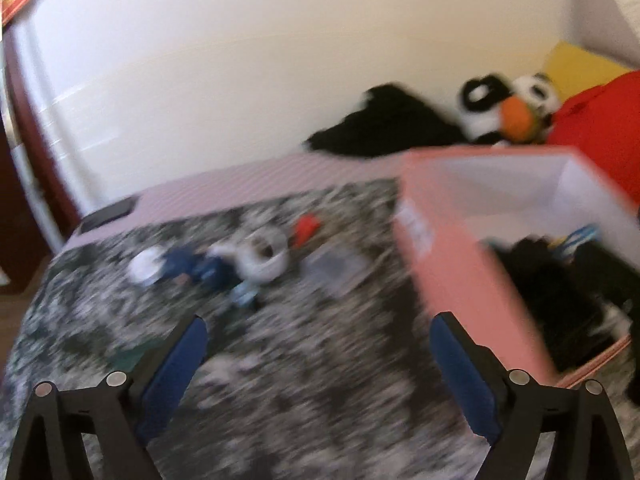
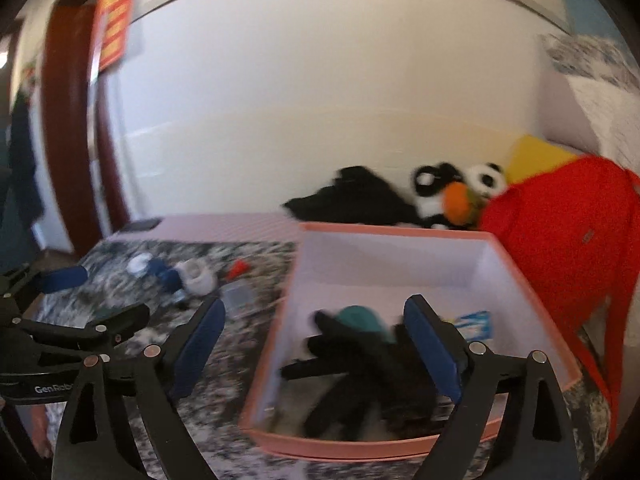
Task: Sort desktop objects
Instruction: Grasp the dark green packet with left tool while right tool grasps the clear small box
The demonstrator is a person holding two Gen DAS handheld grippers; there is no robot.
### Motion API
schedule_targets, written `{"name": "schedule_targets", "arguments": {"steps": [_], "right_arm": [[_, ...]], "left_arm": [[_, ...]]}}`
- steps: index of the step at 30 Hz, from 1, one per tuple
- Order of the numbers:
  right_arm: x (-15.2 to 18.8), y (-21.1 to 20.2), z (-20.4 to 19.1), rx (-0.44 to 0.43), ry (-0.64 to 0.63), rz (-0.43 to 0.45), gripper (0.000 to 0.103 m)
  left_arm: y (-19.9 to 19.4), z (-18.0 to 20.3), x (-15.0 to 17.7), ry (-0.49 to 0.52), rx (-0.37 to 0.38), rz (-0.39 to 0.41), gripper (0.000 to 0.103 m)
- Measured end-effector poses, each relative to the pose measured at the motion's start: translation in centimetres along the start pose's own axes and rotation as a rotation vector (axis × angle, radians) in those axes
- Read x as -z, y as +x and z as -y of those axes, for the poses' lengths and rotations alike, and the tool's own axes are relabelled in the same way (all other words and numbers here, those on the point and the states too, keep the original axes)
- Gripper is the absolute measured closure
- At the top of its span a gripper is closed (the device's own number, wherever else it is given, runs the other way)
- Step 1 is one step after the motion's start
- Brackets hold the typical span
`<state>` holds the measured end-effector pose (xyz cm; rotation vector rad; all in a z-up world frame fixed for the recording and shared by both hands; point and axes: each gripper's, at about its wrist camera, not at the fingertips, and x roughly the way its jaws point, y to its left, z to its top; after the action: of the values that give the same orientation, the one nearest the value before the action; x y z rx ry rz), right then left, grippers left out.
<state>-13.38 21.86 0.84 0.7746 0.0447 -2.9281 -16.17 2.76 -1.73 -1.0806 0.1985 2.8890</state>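
Note:
A pink box [image 2: 520,276] stands on the patterned cloth [image 1: 304,360], holding black gloves [image 2: 360,376], a teal object [image 2: 358,316] and a blue-and-white packet [image 2: 474,324]. Left of the box [image 1: 444,264] lie a tape roll [image 1: 266,258], a dark blue item [image 1: 192,266], a white round item [image 1: 146,266], a red item [image 1: 306,228] and a clear flat case [image 1: 336,266]. My left gripper [image 1: 318,332] hangs open above the cloth, nothing between its fingers. My right gripper [image 2: 314,316] is open over the box's near left edge, empty. The left gripper [image 2: 100,304] also shows at the left of the right wrist view.
Against the white wall lie a black garment [image 2: 352,200], a panda plush with an orange ball [image 2: 456,196], a red bag [image 2: 568,224] and a yellow cushion [image 2: 536,156]. A dark phone [image 1: 108,214] rests on the pink surface at the far left edge.

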Motion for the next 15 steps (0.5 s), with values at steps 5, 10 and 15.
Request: {"name": "schedule_targets", "arguments": {"steps": [5, 10, 15], "right_arm": [[1.8, 2.4, -5.3, -0.099, -0.045, -0.072, 0.010], [3.8, 5.4, -9.9, -0.199, -0.061, -0.177, 0.010], [5.6, 8.9, -13.1, -0.264, -0.067, -0.278, 0.010]], "left_arm": [[1.7, -7.0, 4.9, -0.051, -0.087, -0.087, 0.009], [4.3, -13.8, 8.3, -0.168, -0.114, -0.182, 0.009], [7.7, -18.8, 9.4, -0.298, -0.087, -0.257, 0.009]]}}
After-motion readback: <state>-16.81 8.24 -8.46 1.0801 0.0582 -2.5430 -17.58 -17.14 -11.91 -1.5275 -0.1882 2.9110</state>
